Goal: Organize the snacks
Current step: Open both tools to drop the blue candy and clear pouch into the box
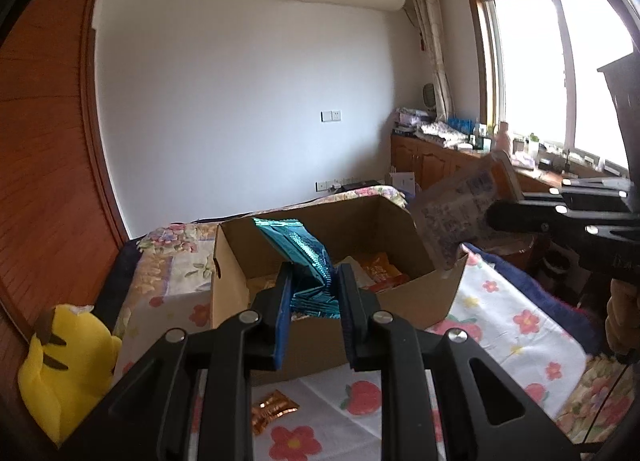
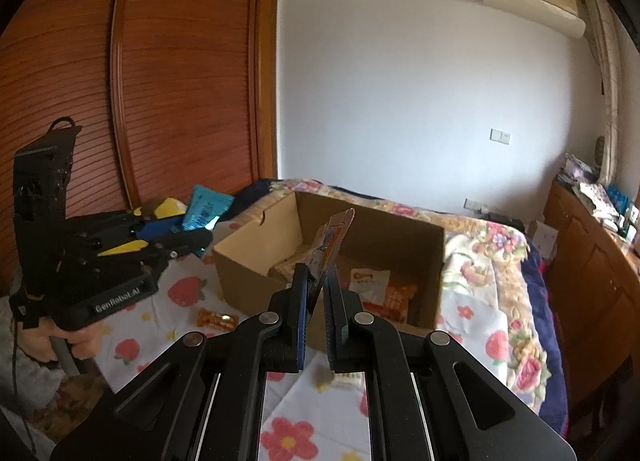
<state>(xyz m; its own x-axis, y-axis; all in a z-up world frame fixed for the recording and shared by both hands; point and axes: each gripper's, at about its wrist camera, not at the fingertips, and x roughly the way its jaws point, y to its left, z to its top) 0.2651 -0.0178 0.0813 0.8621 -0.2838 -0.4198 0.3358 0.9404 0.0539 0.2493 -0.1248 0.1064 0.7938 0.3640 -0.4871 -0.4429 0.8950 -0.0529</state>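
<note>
My left gripper (image 1: 316, 275) is shut on a teal foil snack packet (image 1: 298, 245), held above the near wall of an open cardboard box (image 1: 232, 261). My right gripper (image 2: 316, 277) is shut on a flat printed snack packet (image 2: 334, 237), seen almost edge-on over the same box (image 2: 256, 257). In the left wrist view this packet (image 1: 456, 213) hangs beyond the box's right corner, pinched by the right gripper (image 1: 494, 217). The right wrist view shows the left gripper (image 2: 206, 239) with the teal packet (image 2: 206, 207) left of the box. Several snack packets (image 2: 370, 281) lie inside the box.
The box stands on a flowered cloth (image 1: 516, 325) over a bed. Loose orange snacks (image 1: 272, 413) (image 2: 216, 319) lie on the cloth in front of the box. A yellow plush toy (image 1: 60, 361) sits at the left. A wooden wardrobe (image 2: 180, 81) and a cluttered cabinet (image 1: 440, 157) flank the bed.
</note>
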